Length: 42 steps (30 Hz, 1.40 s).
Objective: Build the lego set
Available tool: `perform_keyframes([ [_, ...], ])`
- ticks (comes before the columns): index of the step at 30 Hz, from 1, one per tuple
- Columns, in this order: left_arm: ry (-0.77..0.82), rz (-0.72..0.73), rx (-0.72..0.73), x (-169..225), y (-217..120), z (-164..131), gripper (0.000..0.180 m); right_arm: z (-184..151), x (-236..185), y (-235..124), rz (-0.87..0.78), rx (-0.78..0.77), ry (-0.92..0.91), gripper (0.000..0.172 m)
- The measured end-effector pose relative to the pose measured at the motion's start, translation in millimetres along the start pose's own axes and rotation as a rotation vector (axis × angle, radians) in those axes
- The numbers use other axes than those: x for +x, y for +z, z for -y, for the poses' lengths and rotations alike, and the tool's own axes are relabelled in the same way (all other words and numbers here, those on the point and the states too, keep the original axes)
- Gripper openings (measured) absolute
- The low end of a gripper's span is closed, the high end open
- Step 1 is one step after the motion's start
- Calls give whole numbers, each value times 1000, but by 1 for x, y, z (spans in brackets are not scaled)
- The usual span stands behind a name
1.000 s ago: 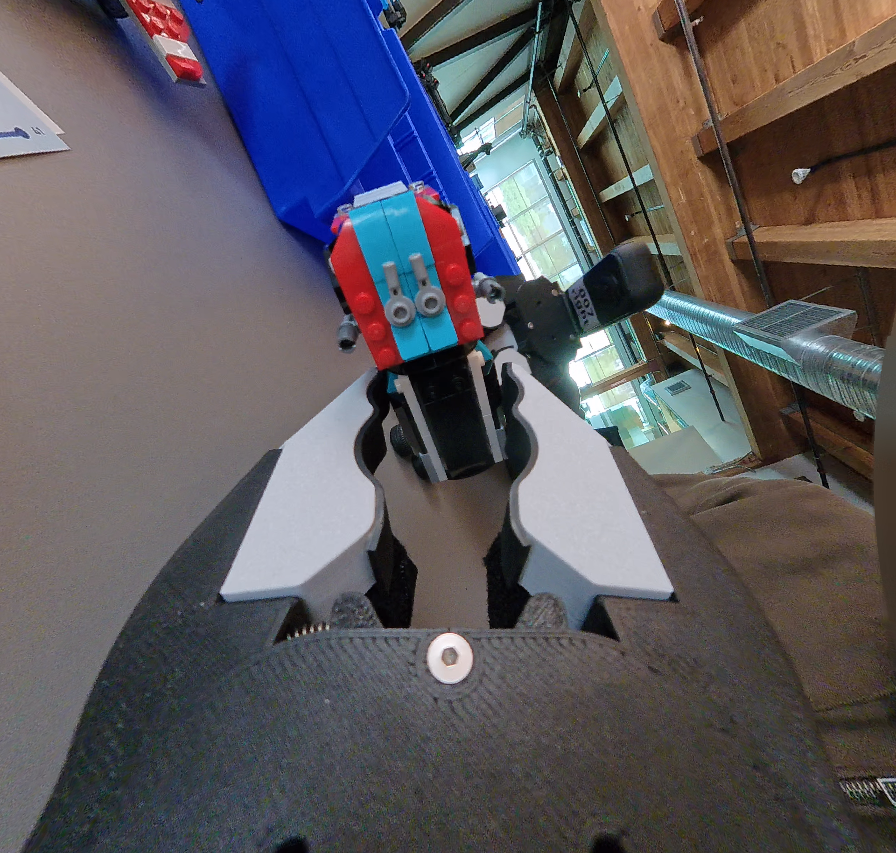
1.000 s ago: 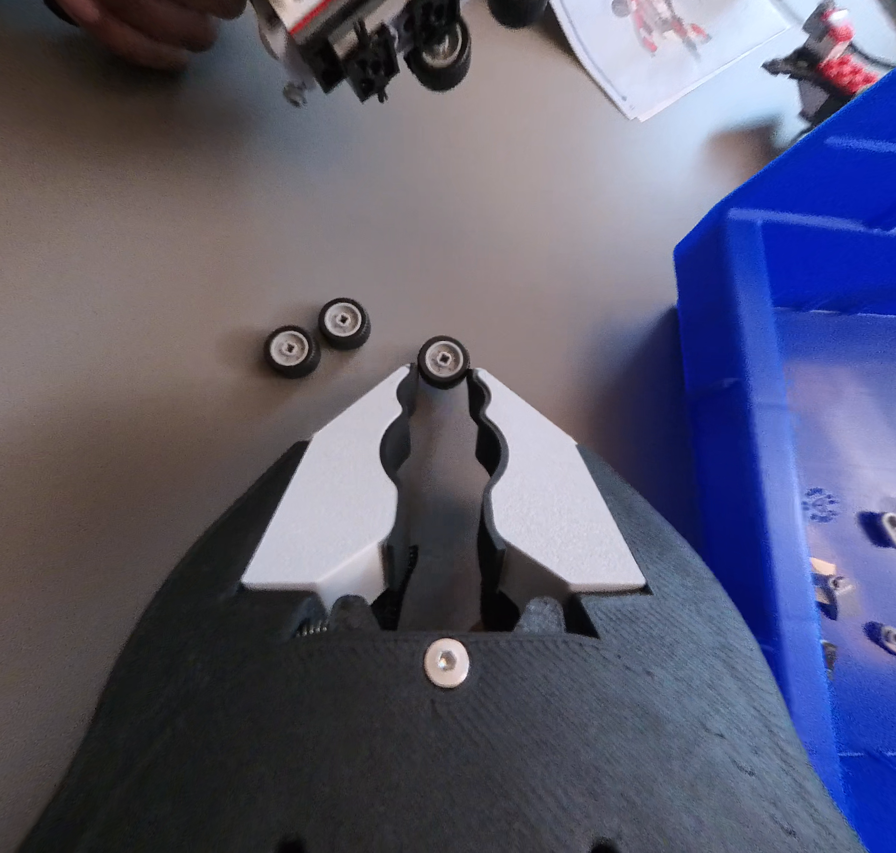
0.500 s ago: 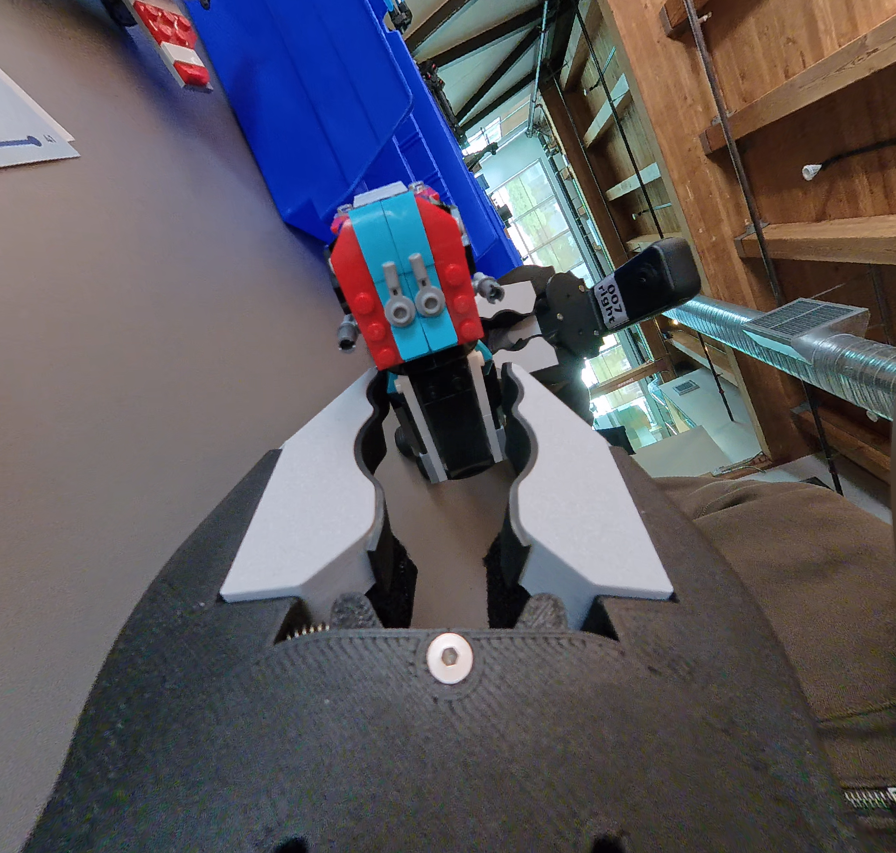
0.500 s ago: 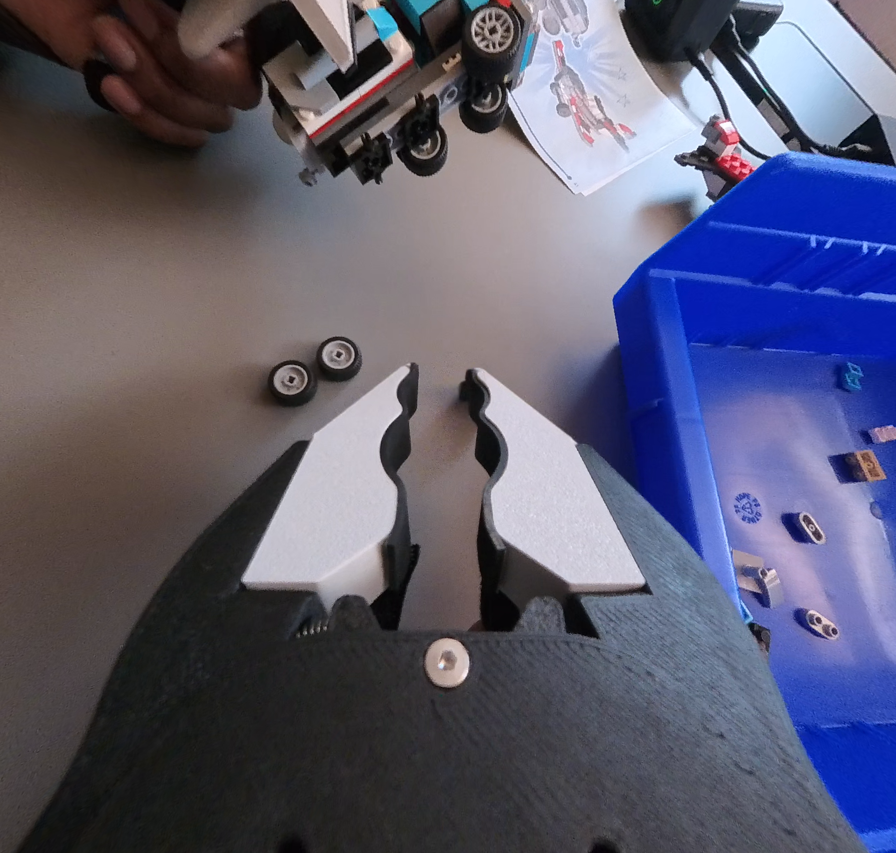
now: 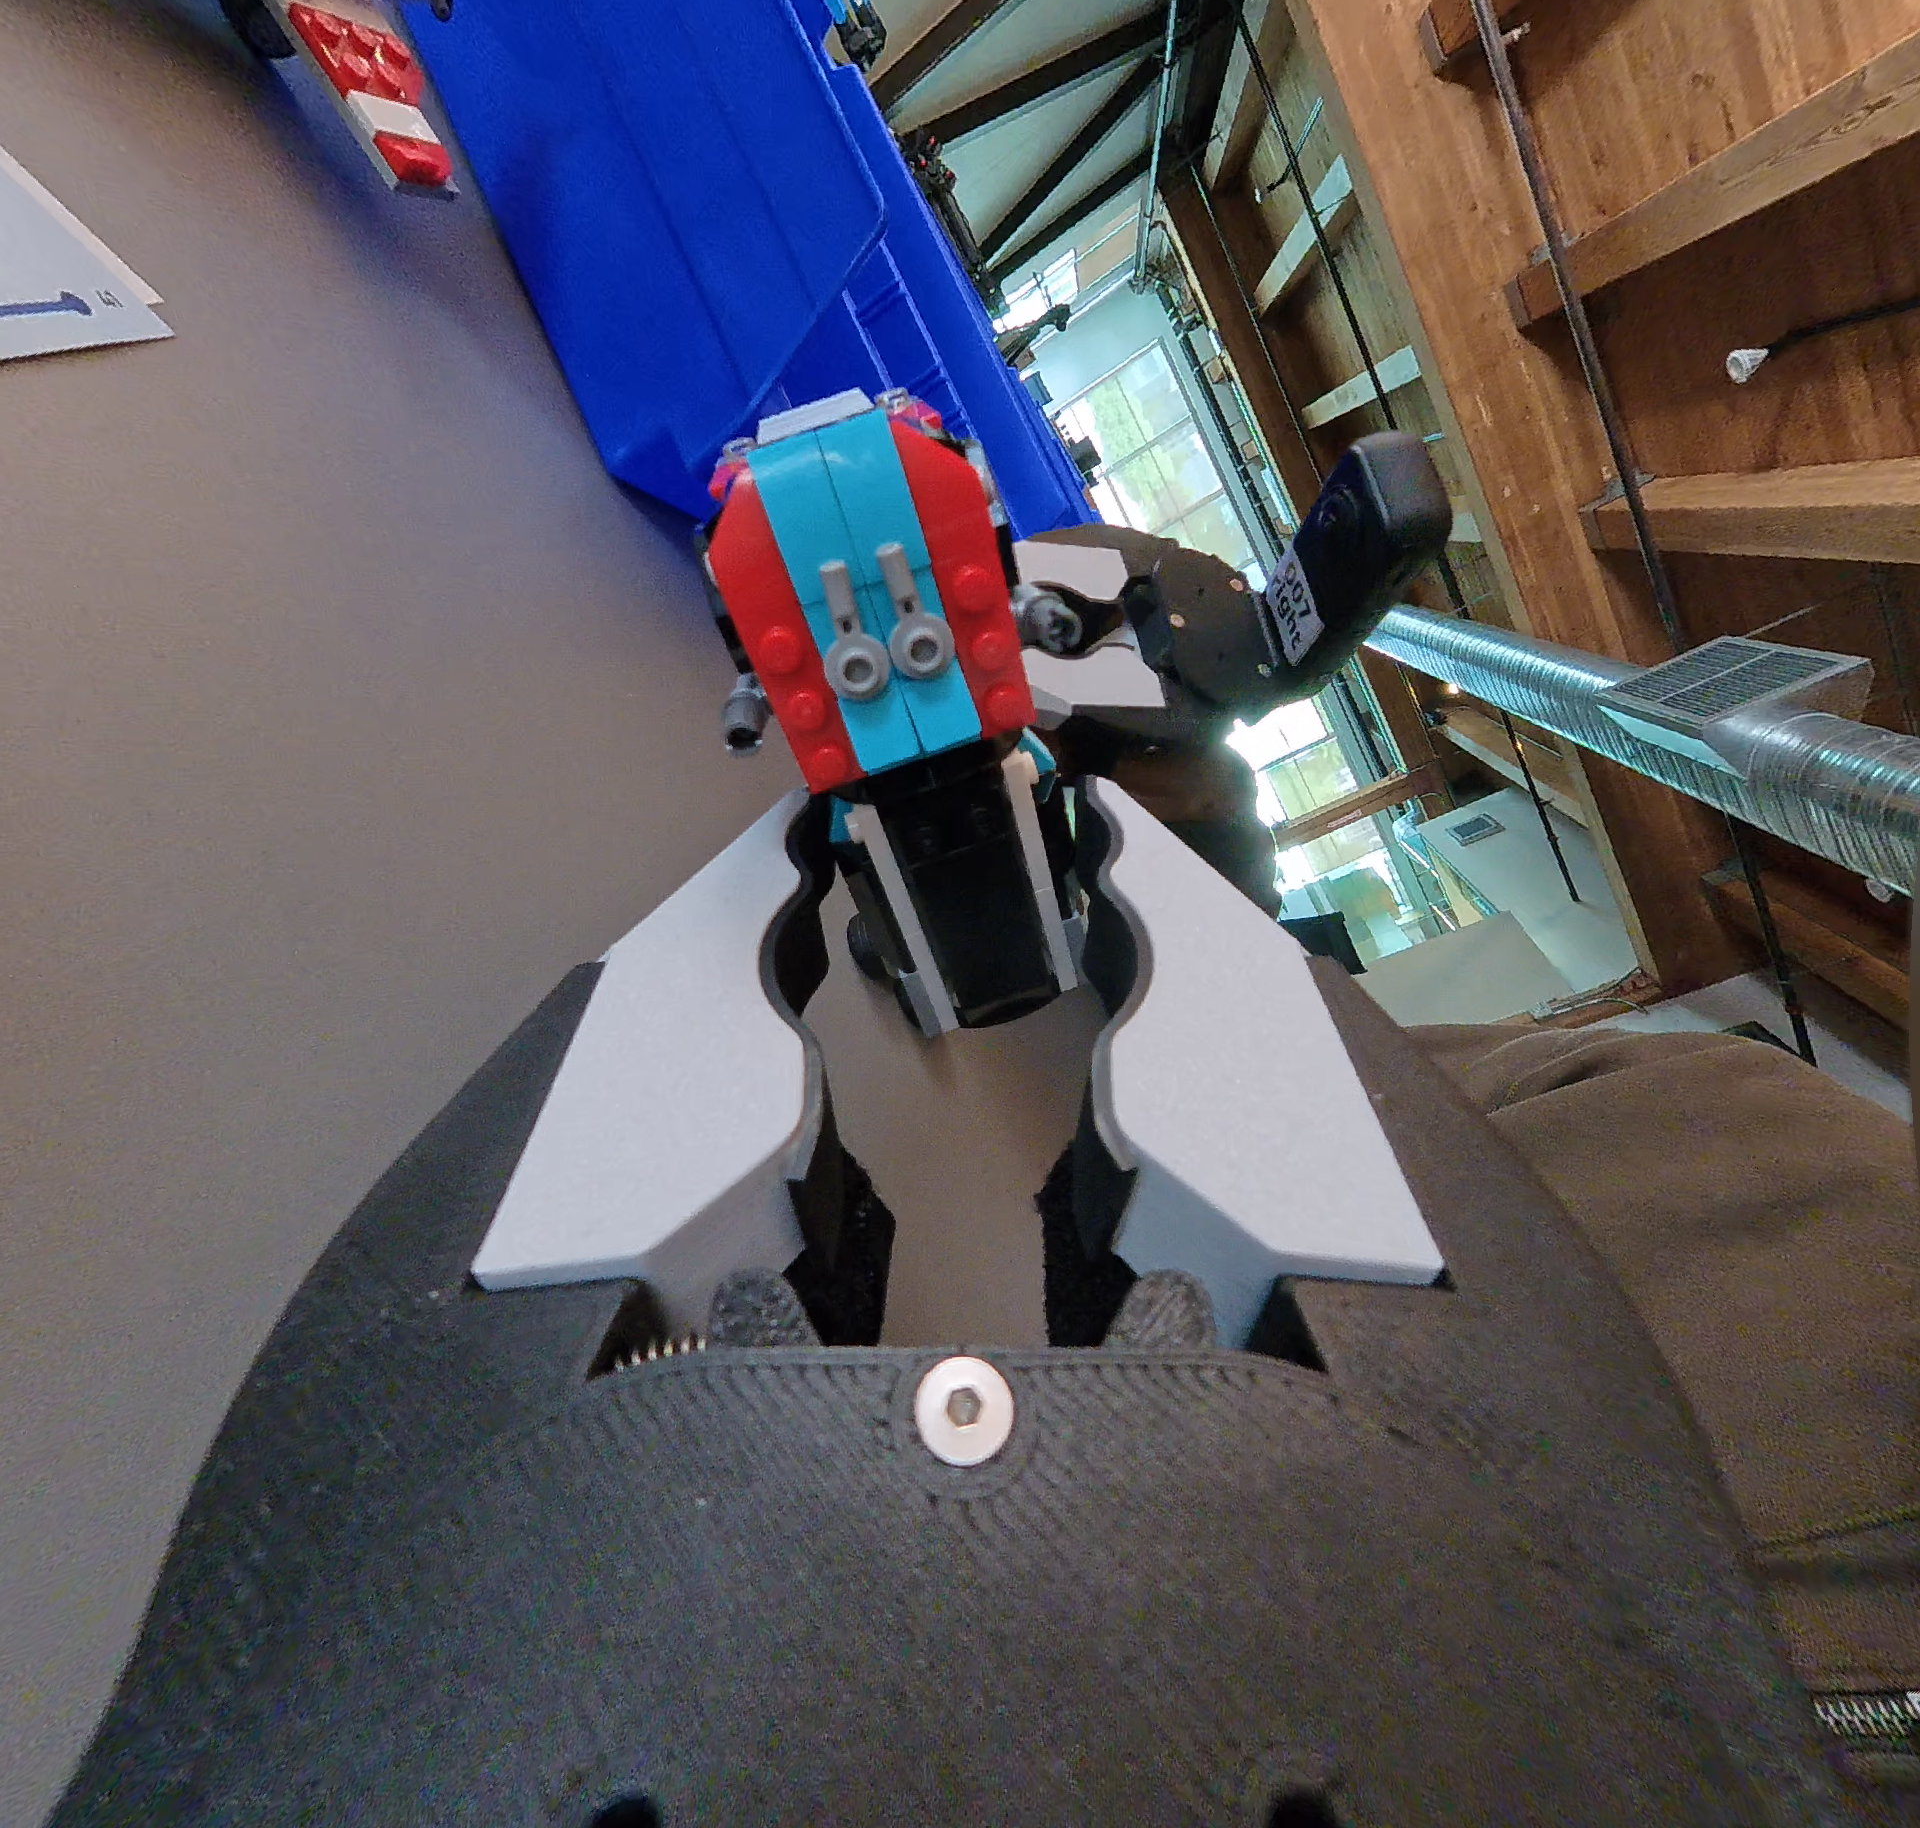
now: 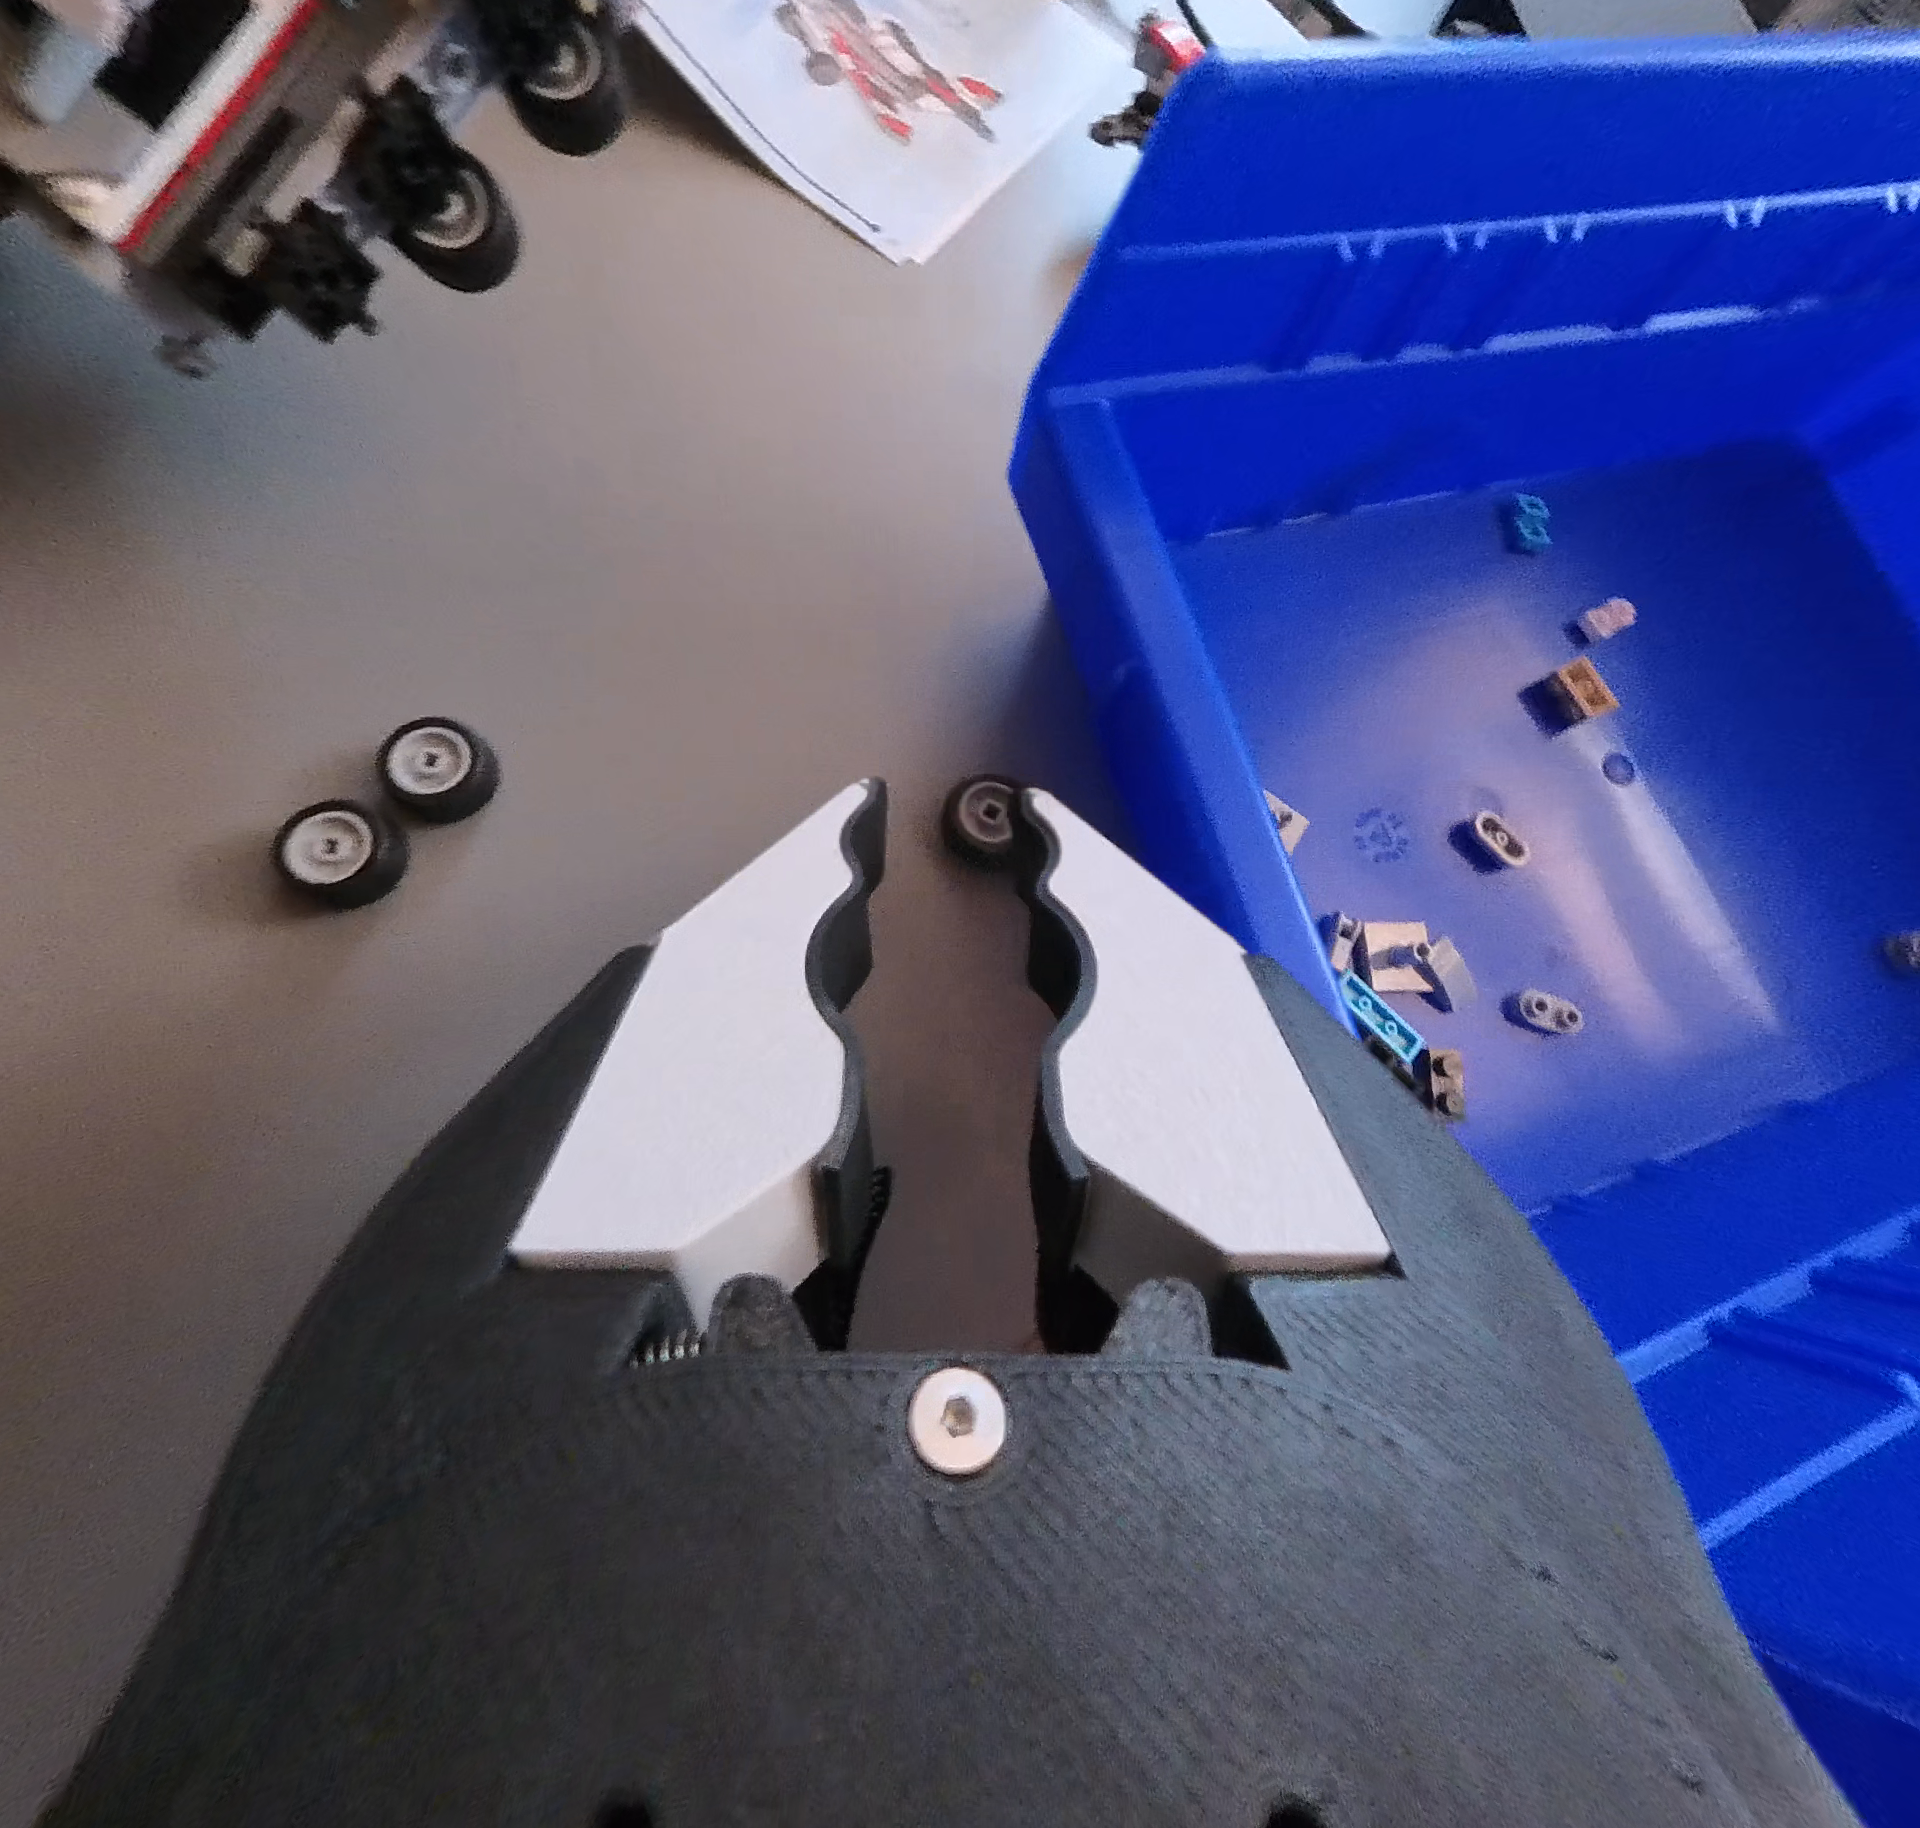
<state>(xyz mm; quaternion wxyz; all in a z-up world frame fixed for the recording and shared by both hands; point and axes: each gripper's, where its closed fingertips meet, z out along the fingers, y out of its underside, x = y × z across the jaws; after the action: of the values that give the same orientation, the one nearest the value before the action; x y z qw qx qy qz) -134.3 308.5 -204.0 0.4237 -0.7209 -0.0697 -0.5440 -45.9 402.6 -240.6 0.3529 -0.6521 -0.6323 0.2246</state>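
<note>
I am watching my left gripper (image 5: 951, 822) gripping a toy brick vehicle (image 5: 883, 677), its two grey fingers (image 5: 727, 947) set fairly wide and pressing on the black and white lower body of the model, whose red and turquoise studded end is sticking out past the fingertips. The model is hanging above the grey table (image 5: 260, 739). Just beyond it, on its right, the other gripper is showing with its pale fingers close to a small grey peg on the model's side; whether they are touching it I cannot tell. Past that, a blue bin (image 5: 665, 178) is standing on the table, and wooden shelving (image 5: 1714, 220) is filling the far background. My right gripper (image 6: 951, 807) is hovering over the table with its fingers partly open and gripping nothing; a small loose wheel (image 6: 982, 822) is sitting at the tip of the right-hand finger, with clear space between it and the other finger. Two more wheels (image 6: 384, 812) are lying together well to the left. A blue bin (image 6: 1143, 552) holding scattered small bricks is sitting close on the right, and a printed booklet (image 6: 883, 85) is lying farther off.
</note>
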Motion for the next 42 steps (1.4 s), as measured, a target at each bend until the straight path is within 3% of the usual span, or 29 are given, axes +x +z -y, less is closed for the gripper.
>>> perform_keyframes([
  [8, 1, 0, 1, 0, 0, 0, 47, -21, 11, 14, -79, -107, 149, 34],
  [14, -1, -1, 4, 0, 0, 1, 47, -26, 8, 23, -57, -122, 160, 37],
  [18, 0, -1, 7, 0, -1, 1, 47, -24, 5, 24, -41, -110, 133, 20],
  [32, 0, 1, 10, 0, -1, 2, 47, 24, -26, 2, 88, 127, -73, 20],
  [42, -6, -3, 12, 0, -2, 2, 47, 24, -43, 4, 162, 129, -120, 18],
])
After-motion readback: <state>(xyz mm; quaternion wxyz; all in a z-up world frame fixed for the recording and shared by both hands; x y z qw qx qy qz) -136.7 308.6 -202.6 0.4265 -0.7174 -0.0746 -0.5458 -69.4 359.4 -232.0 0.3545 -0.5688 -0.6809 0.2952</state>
